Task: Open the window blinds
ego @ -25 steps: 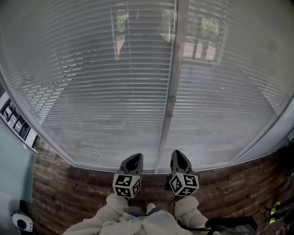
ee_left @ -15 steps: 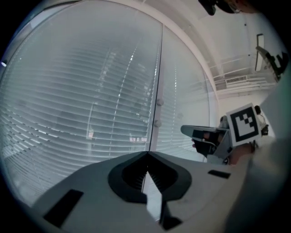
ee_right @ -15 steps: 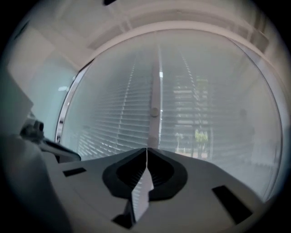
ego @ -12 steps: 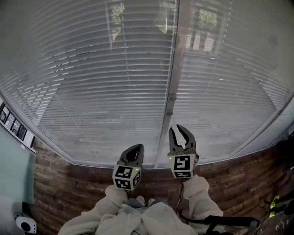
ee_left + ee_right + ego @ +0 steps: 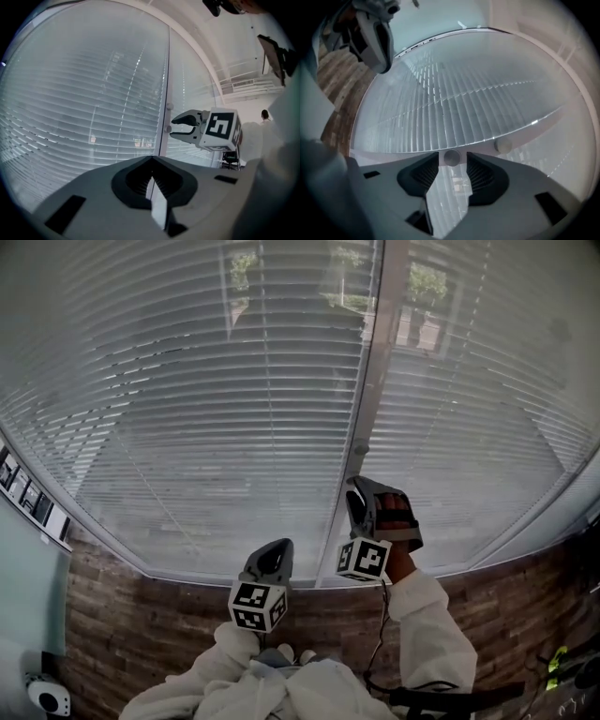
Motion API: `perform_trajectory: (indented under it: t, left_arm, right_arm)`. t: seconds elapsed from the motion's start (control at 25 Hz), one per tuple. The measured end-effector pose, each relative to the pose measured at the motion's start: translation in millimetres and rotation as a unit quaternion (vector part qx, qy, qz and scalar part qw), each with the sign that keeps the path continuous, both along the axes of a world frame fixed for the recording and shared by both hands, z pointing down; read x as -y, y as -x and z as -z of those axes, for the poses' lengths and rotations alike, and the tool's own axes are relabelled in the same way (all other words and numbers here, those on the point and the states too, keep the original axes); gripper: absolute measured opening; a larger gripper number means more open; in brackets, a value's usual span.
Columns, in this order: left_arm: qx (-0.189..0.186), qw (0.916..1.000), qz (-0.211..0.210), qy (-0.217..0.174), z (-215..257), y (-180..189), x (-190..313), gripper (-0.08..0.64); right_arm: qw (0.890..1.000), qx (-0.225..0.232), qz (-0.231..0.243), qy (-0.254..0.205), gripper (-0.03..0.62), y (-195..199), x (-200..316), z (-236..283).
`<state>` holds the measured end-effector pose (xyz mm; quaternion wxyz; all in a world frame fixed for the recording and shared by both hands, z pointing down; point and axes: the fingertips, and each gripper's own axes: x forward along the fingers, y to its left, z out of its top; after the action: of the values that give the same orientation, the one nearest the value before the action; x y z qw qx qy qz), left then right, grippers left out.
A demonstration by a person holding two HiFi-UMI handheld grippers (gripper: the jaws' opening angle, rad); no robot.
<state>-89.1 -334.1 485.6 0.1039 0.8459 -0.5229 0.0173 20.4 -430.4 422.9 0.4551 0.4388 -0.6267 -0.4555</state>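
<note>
White slatted blinds hang behind glass on both sides of a grey mullion. Two small round knobs sit on that mullion, the upper knob above the lower knob. My right gripper is rolled onto its side at the mullion and its jaws are opening. In the right gripper view one knob lies between its fingertips with a gap on each side, and the other knob sits off to the right. My left gripper is shut and empty, lower and left of the right one.
A wood-plank surface runs under the window sill. Small framed items line the left wall, with a white device at the lower left. A cable hangs from the right gripper, and dark equipment sits at the lower right.
The right gripper rose toward the mullion, rolled onto its side and its jaws went from shut to open. The left gripper drifted only slightly.
</note>
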Motion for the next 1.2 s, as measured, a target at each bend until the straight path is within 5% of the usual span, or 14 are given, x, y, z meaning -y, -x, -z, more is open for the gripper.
perform_trajectory:
  t: [0.4, 0.64, 0.96, 1.2]
  left_arm:
    - [-0.001, 1.0, 0.002, 0.004, 0, 3, 14, 0.003]
    - [-0.003, 1.0, -0.002, 0.007, -3, 2, 22, 0.003]
    - [0.0, 0.9999, -0.011, 0.005, -2, -2, 26, 0.003]
    - [0.003, 0.9999, -0.01, 0.004, -3, 0, 26, 0.003]
  right_arm:
    - [0.994, -0.1, -0.028, -0.033, 0.138, 1, 23, -1]
    - [0.995, -0.09, -0.035, -0.02, 0.135, 5, 24, -1]
    - [0.999, 0.033, -0.037, 0.017, 0.132, 1, 26, 2]
    - [0.985, 0.157, -0.048, 0.052, 0.13, 0, 27, 5]
